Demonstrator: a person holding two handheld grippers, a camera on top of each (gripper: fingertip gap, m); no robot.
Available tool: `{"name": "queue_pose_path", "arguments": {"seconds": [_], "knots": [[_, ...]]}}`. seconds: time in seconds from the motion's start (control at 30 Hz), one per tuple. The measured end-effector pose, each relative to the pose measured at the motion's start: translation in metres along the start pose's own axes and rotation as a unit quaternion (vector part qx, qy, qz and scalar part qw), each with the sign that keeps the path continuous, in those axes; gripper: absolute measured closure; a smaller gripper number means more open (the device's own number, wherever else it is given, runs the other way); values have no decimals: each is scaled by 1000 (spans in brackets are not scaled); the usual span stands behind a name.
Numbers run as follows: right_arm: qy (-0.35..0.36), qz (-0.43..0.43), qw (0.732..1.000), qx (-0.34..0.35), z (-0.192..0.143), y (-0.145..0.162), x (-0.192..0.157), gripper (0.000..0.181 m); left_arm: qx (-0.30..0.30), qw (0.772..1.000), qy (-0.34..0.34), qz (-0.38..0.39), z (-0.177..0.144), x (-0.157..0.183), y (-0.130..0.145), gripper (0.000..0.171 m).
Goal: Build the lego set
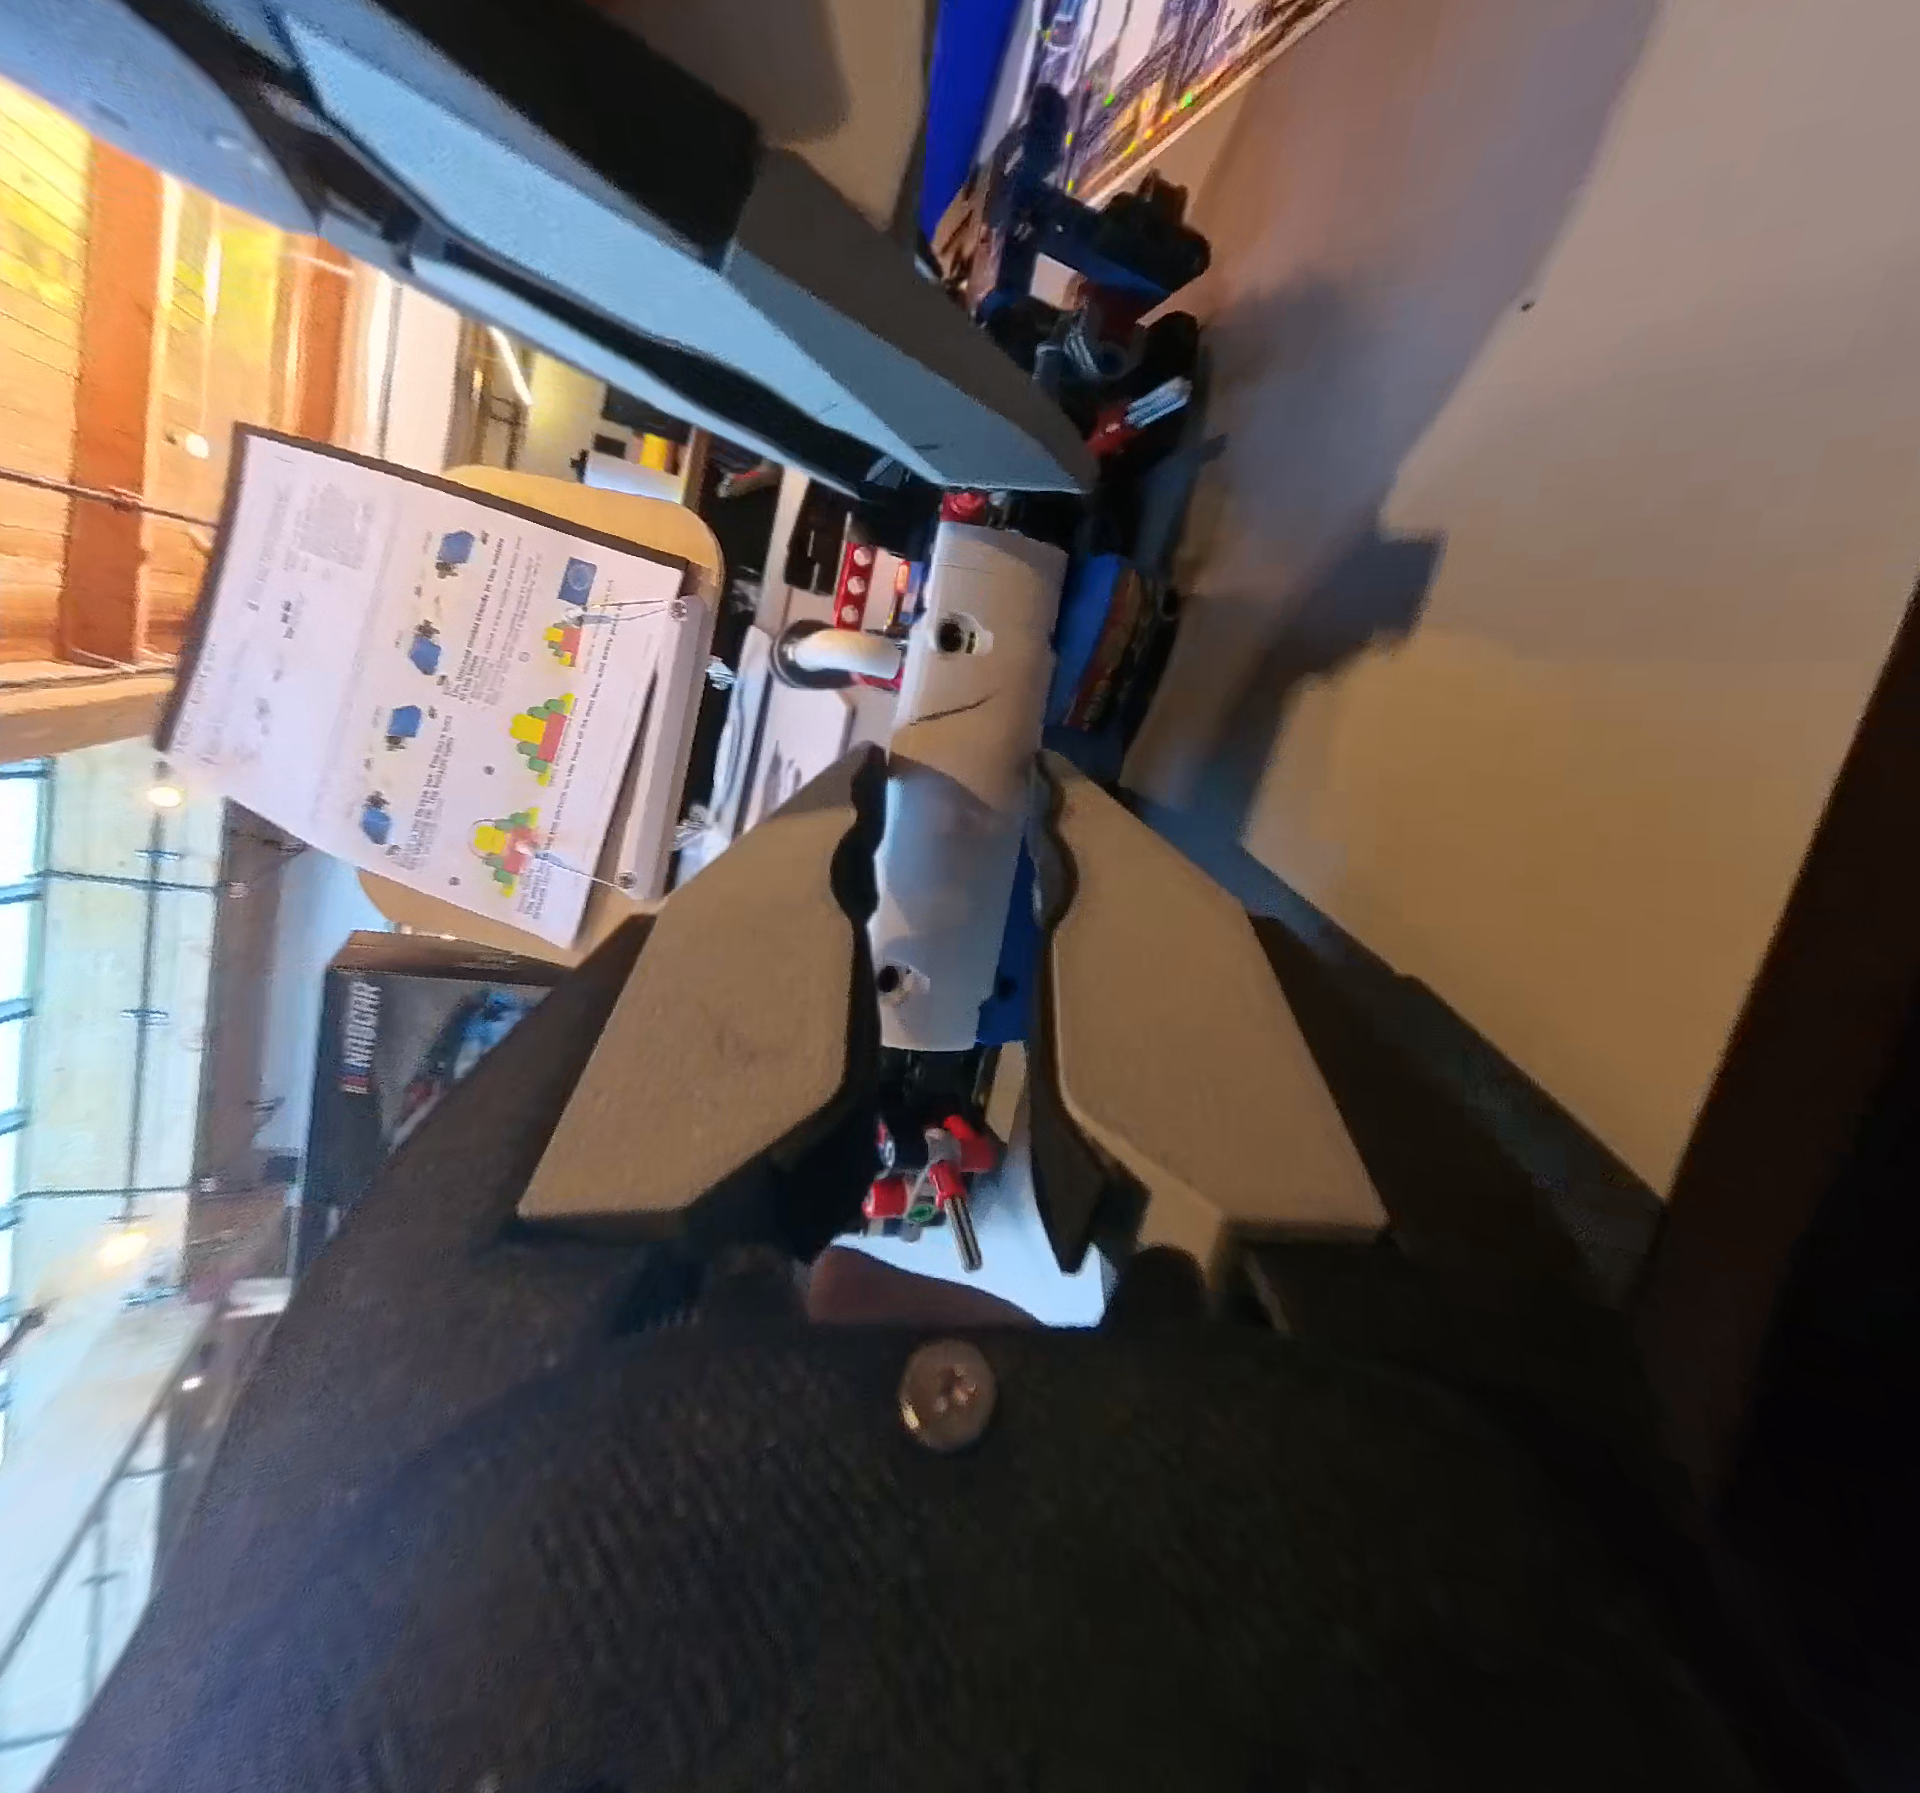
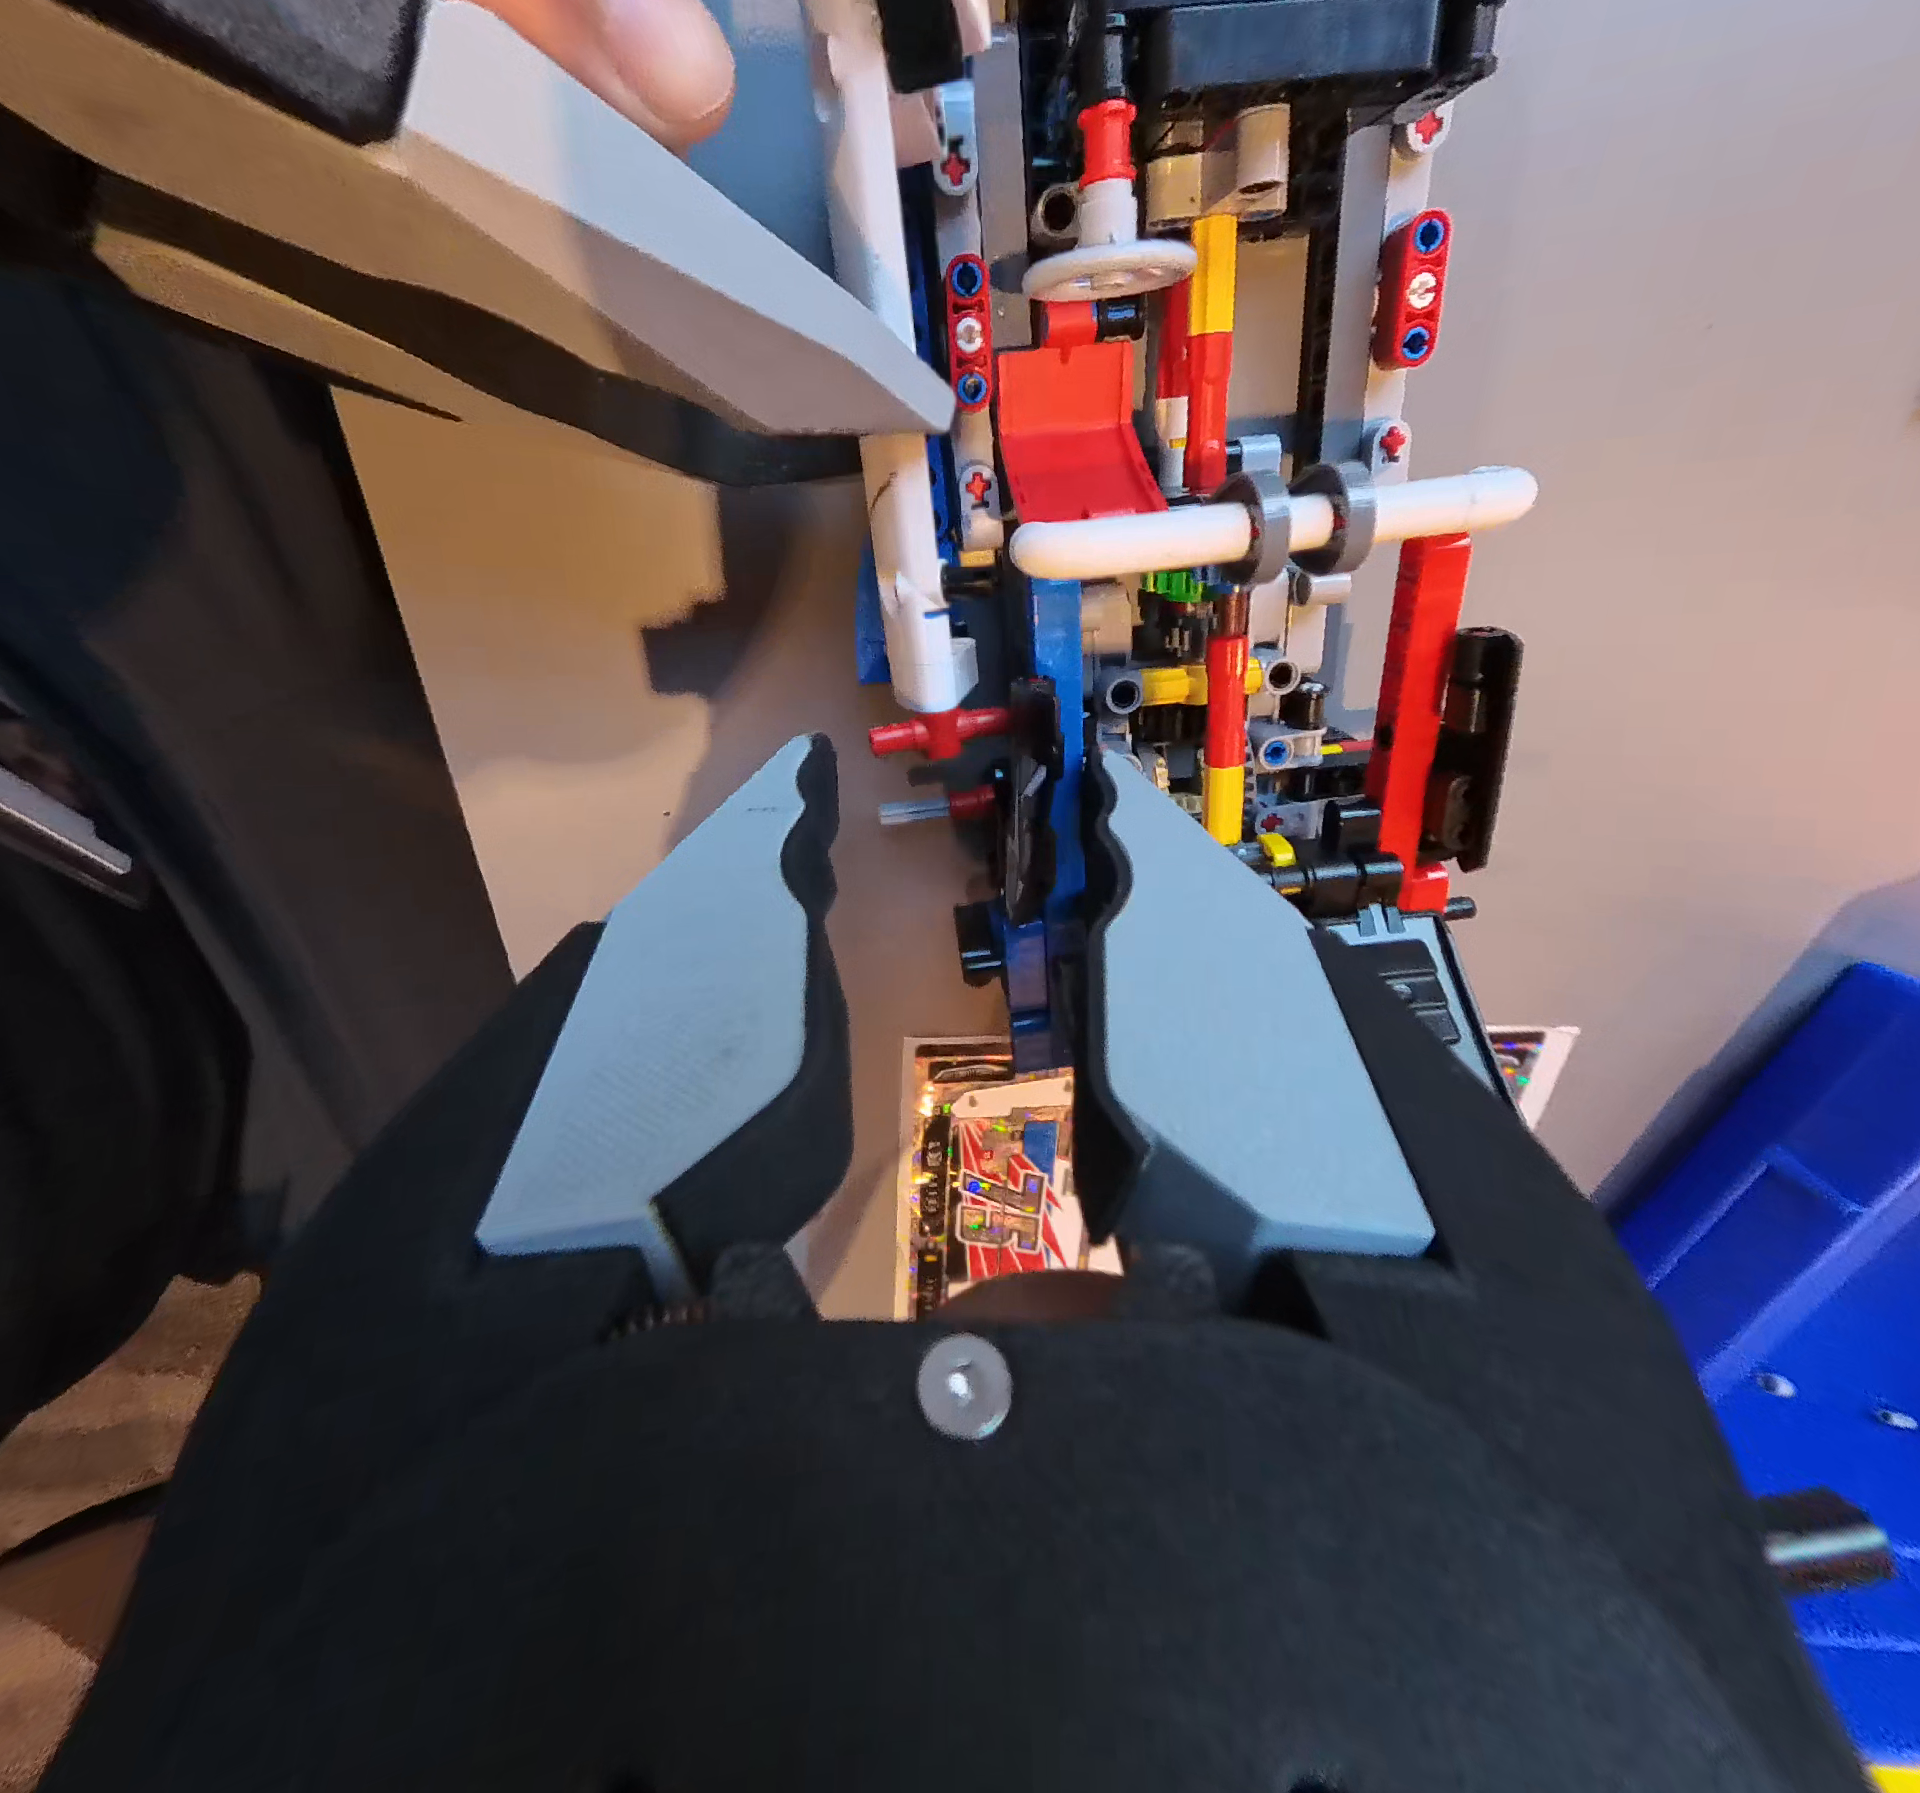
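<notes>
here, a car body braced for fitting

the lego car [image 2: 1195, 538] lies on the table [image 2: 1714, 393]. left gripper [image 1: 951, 870] clenches its white side panel [image 1: 961, 735], likely steadying it; right gripper [image 2: 961, 829] gapes around the blue end beam [image 2: 1055, 808].

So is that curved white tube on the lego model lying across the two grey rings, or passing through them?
Cannot tell as yes or no, but it passes through: the white tube threads both grey rings on the lego model.
</notes>
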State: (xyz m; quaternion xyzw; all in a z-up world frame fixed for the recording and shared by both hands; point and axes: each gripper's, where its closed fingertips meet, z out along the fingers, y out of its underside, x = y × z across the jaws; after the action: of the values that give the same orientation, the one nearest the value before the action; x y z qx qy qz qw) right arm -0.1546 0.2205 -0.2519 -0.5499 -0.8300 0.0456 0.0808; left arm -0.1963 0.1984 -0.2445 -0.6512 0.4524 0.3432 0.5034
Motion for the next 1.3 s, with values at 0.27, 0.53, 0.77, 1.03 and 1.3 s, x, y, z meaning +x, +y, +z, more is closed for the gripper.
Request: {"name": "queue_pose_path", "arguments": {"seconds": [0.27, 0.53, 0.77, 1.03, 1.3], "knots": [[34, 3, 998, 50, -8, 1, 0, 137, -1, 999, 32, -29, 1, -4, -6, 146], [34, 18, 995, 95, -10, 0, -2, 137, -40, 988, 126, -77, 6, 2, 1, 138], [43, 20, 991, 125, -11, 1, -2, 140, -59, 981, 160, -91, 12, 6, 3, 138], [29, 23, 988, 148, -7, -8, 3, 139, -55, 979, 175, -94, 8, 4, 0, 147], [31, 17, 986, 161, -10, 2, -4, 134, -64, 970, 220, -85, -1, 6, -8, 156]]}}
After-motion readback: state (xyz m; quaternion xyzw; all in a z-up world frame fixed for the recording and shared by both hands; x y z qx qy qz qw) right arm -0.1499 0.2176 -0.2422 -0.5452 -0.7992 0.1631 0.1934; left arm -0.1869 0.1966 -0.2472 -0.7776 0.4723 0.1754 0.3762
